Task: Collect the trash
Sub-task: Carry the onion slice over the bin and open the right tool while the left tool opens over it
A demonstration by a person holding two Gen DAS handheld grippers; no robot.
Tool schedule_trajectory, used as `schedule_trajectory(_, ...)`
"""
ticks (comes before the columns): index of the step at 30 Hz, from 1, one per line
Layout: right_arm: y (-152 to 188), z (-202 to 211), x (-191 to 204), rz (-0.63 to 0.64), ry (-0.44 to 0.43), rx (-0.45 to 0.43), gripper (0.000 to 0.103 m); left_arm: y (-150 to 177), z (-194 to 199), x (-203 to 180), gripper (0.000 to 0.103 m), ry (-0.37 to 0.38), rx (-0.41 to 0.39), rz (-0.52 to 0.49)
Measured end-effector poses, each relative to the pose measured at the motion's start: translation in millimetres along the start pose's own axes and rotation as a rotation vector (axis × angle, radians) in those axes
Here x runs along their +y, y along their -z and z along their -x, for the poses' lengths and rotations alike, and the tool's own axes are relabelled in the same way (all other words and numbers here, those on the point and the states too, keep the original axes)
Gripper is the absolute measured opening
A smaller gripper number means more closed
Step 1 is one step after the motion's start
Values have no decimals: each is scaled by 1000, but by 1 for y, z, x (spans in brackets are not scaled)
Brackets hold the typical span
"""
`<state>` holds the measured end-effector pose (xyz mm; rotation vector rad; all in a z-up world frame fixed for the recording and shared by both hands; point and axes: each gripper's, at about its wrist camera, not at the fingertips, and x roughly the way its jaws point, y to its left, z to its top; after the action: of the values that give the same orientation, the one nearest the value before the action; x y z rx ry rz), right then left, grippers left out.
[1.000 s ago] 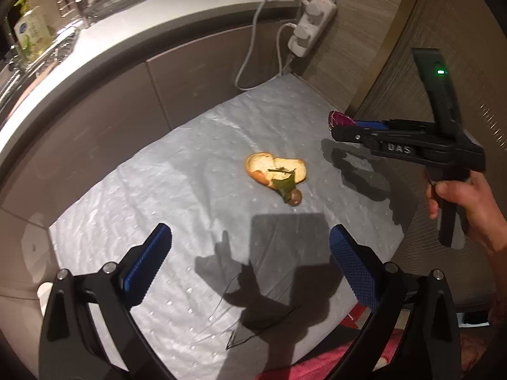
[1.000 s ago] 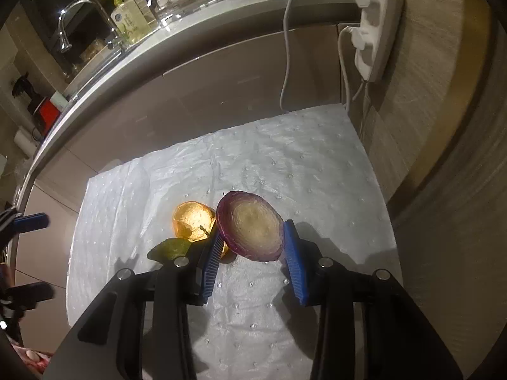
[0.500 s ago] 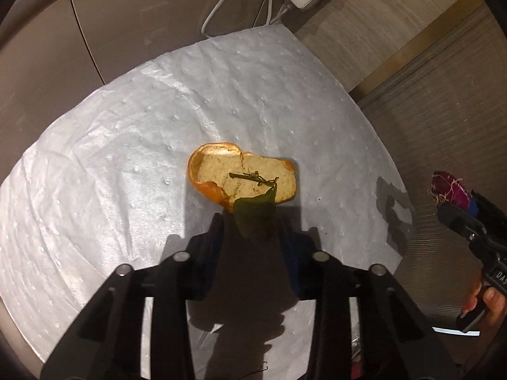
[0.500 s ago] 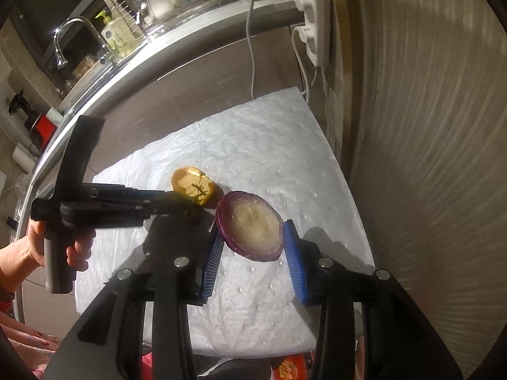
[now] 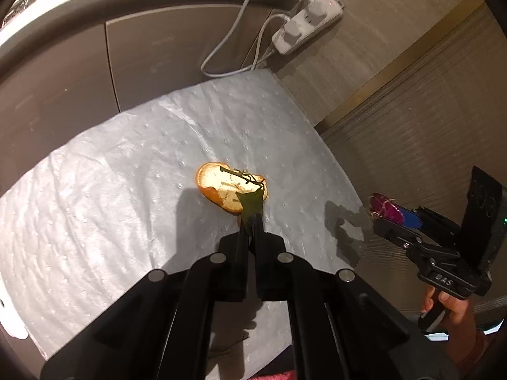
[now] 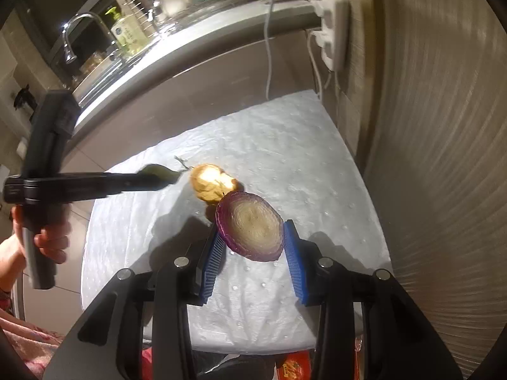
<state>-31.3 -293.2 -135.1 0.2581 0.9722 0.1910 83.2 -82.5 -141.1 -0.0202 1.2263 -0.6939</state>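
My left gripper [image 5: 252, 221] is shut on a green leaf [image 5: 252, 203] with a thin twig, just above an orange peel [image 5: 221, 186] that lies on the white padded mat [image 5: 126, 190]. From the right wrist view the left gripper [image 6: 158, 180] holds the leaf [image 6: 160, 171] left of the peel [image 6: 210, 185]. My right gripper [image 6: 253, 243] is shut on a red onion slice [image 6: 250, 224] and holds it above the mat's near right part. It also shows in the left wrist view [image 5: 389, 213] off the mat's right edge.
A grey cabinet front [image 5: 158, 47] rises behind the mat. A white power strip [image 5: 307, 23] with cables hangs at the wall corner. The counter [image 6: 190, 41] above holds a faucet, a soap bottle and dishes. A ribbed wall panel [image 6: 443, 126] stands to the right.
My left gripper came down to the peel and closed on the green leaf, then lifted it slightly. My right gripper kept hold of the onion slice and drifted right of the mat.
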Motion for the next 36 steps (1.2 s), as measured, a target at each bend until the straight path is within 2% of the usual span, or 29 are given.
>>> schedule_trajectory(5,-10,6,49,81,-43,-17,39,38,80,24,3,-60,-108,15)
schedule_trajectory(8,-13,6,88,135,-83,-22,39,73,124,50,3,-143,-154,37)
schedule_trajectory(12,-12,3,150,207,-146,-16,39,130,162,96,3,-248,-153,96)
schedule_trajectory(16,-6,-3,213,272,-209,1,39,184,176,146,3,-320,-110,176)
schedule_trajectory(21,9,-12,292,359,-262,28,39,236,177,198,3,-354,-64,231)
schedule_trajectory(25,20,-15,340,403,-285,45,39,264,161,238,3,-345,-5,278)
schedule_trajectory(30,30,-14,369,423,-269,57,39,297,128,287,3,-306,94,329)
schedule_trajectory(36,39,-9,379,420,-220,71,39,309,68,322,3,-276,216,364)
